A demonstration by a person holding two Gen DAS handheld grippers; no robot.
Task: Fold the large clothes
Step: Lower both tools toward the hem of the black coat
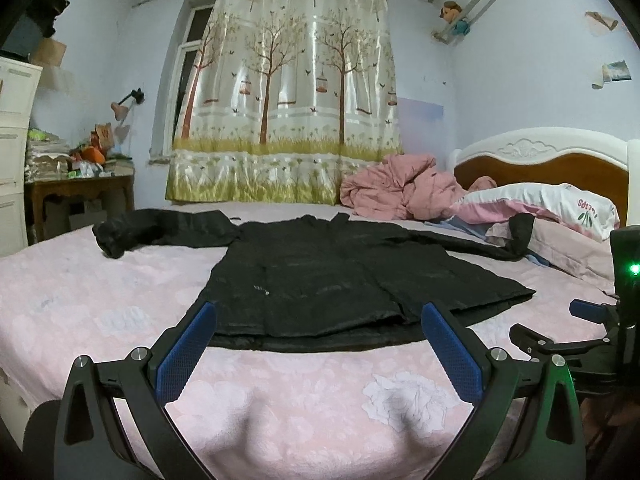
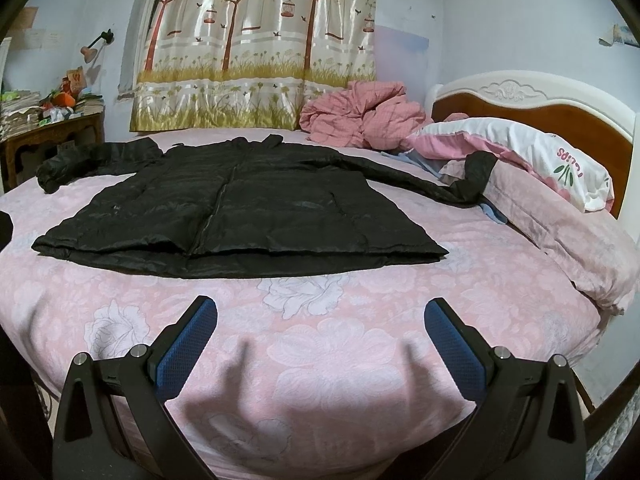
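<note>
Jacket: a black padded jacket is laid flat on the bed, front up, straight ahead of both tools; its hem is turned toward them.
Sleeves: both are spread outward; one cuff lies ahead and to the left, the other is draped ahead and to the right against a pillow.
Left tool: its blue-padded fingers are held wide apart with nothing between them; the jacket's hem is seen just beyond the tips.
Right tool: its fingers are likewise spread and empty; the hem lies a little farther ahead, with bare sheet between.
Bed: a pink floral sheet is stretched under the jacket and both tools.
Bedding: a crumpled pink quilt is heaped beyond the jacket, ahead and to the right.
Headboard: white and brown, seen far right behind the pillow.
Curtain: a tree-print curtain is hung on the wall directly ahead.
Table: a cluttered wooden one is seen far left.
</note>
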